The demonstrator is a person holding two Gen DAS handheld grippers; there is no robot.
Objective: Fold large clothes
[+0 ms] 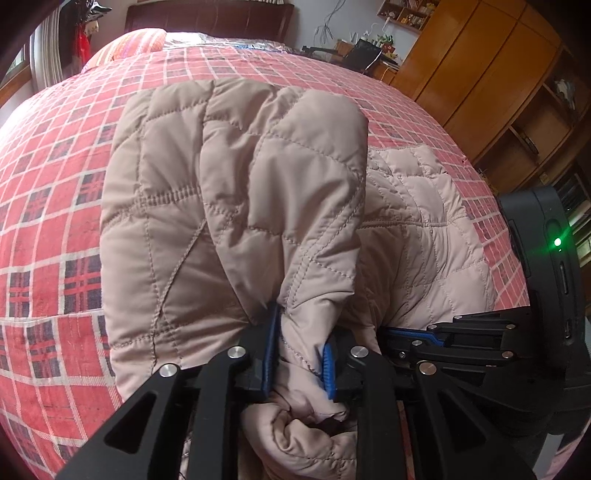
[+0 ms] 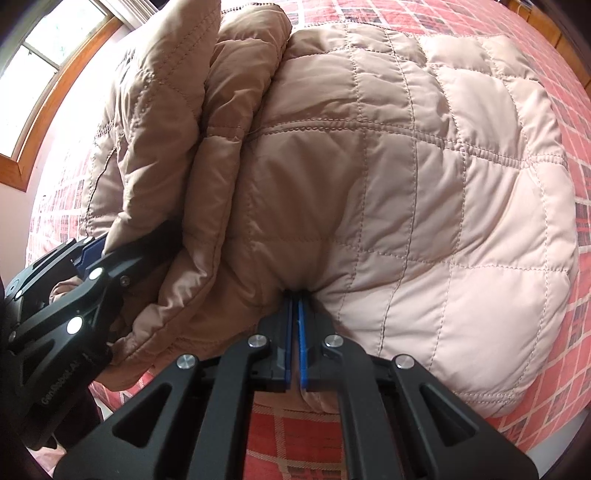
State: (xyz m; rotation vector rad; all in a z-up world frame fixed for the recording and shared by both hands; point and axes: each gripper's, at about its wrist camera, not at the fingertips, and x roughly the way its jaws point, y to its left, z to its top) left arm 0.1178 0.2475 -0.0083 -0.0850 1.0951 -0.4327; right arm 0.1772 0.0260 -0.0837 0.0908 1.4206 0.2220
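Observation:
A beige quilted jacket (image 1: 236, 192) lies on a bed with a red checked cover (image 1: 48, 206). My left gripper (image 1: 301, 332) is shut on a bunched fold of the jacket near the bed's front edge, and lifted cloth drapes over its blue pads (image 1: 267, 354). The right gripper (image 1: 417, 334) shows at the right of the left wrist view, beside it. In the right wrist view my right gripper (image 2: 295, 295) is shut on the jacket (image 2: 424, 177) at its near hem, its blue pads nearly touching. The left gripper (image 2: 92, 254) holds a folded panel at the left.
A dark headboard (image 1: 207, 16) and a striped pillow (image 1: 136, 44) are at the far end of the bed. Wooden wardrobes and shelves (image 1: 487, 74) stand on the right. A wood-framed window (image 2: 48, 70) is on the left.

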